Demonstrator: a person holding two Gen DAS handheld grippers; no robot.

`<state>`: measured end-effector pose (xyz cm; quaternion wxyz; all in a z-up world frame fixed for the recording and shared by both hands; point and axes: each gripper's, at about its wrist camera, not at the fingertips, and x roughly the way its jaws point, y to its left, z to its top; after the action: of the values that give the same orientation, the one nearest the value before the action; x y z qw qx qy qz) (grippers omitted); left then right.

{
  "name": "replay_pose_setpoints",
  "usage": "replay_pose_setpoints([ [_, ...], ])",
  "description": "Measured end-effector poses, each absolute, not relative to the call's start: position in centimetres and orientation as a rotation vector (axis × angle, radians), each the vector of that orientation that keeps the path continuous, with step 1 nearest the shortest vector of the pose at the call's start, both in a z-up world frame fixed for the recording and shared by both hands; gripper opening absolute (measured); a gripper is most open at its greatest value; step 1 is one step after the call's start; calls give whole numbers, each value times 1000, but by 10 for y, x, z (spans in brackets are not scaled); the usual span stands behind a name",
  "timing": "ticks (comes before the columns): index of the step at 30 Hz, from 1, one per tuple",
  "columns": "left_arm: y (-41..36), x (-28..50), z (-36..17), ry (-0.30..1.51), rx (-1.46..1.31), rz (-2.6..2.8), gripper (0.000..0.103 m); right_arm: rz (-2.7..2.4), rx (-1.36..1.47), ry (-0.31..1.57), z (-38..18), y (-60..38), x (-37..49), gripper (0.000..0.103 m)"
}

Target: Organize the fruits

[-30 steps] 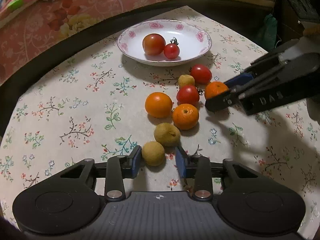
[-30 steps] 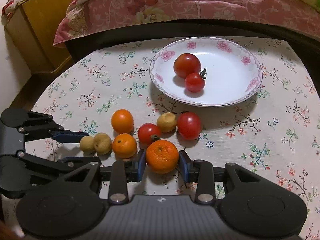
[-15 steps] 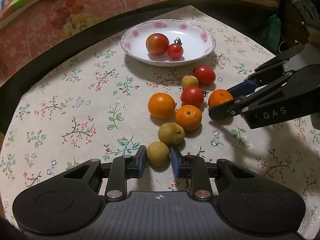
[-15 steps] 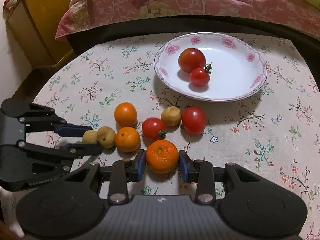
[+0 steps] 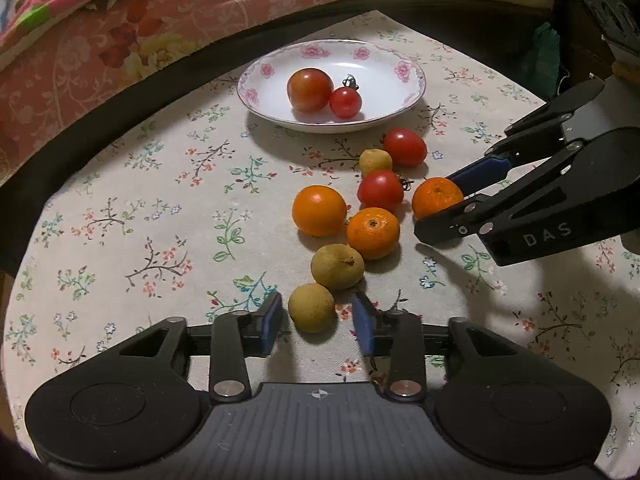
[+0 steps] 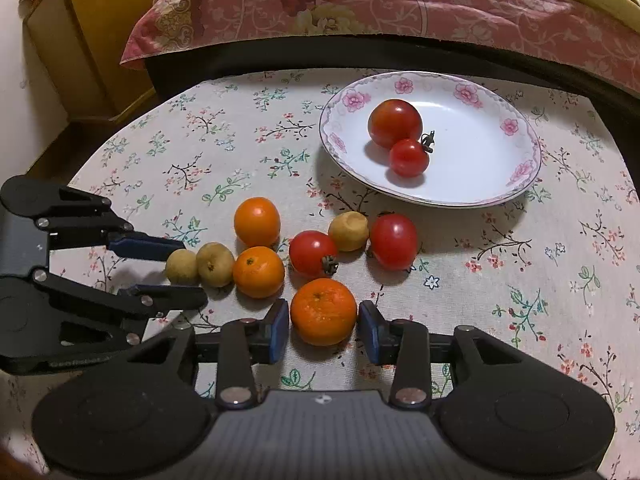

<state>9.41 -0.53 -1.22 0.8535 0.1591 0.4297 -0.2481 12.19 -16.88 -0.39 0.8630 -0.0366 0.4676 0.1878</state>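
Note:
A white flowered plate (image 5: 404,92) (image 6: 500,152) holds two tomatoes (image 5: 310,89) (image 6: 395,122). Loose fruit lies on the floral cloth: oranges, tomatoes and small tan fruits. My left gripper (image 5: 318,322) is open around the nearest tan fruit (image 5: 312,307), with a gap on both sides; it also shows in the right wrist view (image 6: 182,266). My right gripper (image 6: 323,326) is open, its pads close beside an orange (image 6: 323,310), which also shows in the left wrist view (image 5: 437,202). Both fruits rest on the table.
Two more oranges (image 6: 257,221) (image 6: 258,271), two loose tomatoes (image 6: 313,253) (image 6: 394,241) and two more tan fruits (image 6: 215,264) (image 6: 349,231) cluster between the grippers. A bed with a pink quilt (image 6: 400,0) borders the far table edge. A yellow cabinet (image 6: 92,40) stands at left.
My left gripper closed in on the tan fruit half a second ago and has now opened wider again. My right gripper stays around the orange, slightly wider.

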Motion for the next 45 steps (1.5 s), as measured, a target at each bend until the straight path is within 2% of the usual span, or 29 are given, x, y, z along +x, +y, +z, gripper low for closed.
replay_pose_setpoints([
  [3,-5,95,-13,907,327,-523,50,386,-76,983,-4,-169,122,43],
  [9,-6,93,-13,903,342,-528,49,392,-91,969,-2,-166,121,42],
  [11,-6,93,-13,906,333,-527,43,391,-89,985,-3,-166,121,38],
  [13,-6,93,-12,900,342,-514,32,385,-105,985,-4,-165,120,34],
  [45,-7,93,-11,917,333,-521,34,401,-47,996,3,-169,119,33],
])
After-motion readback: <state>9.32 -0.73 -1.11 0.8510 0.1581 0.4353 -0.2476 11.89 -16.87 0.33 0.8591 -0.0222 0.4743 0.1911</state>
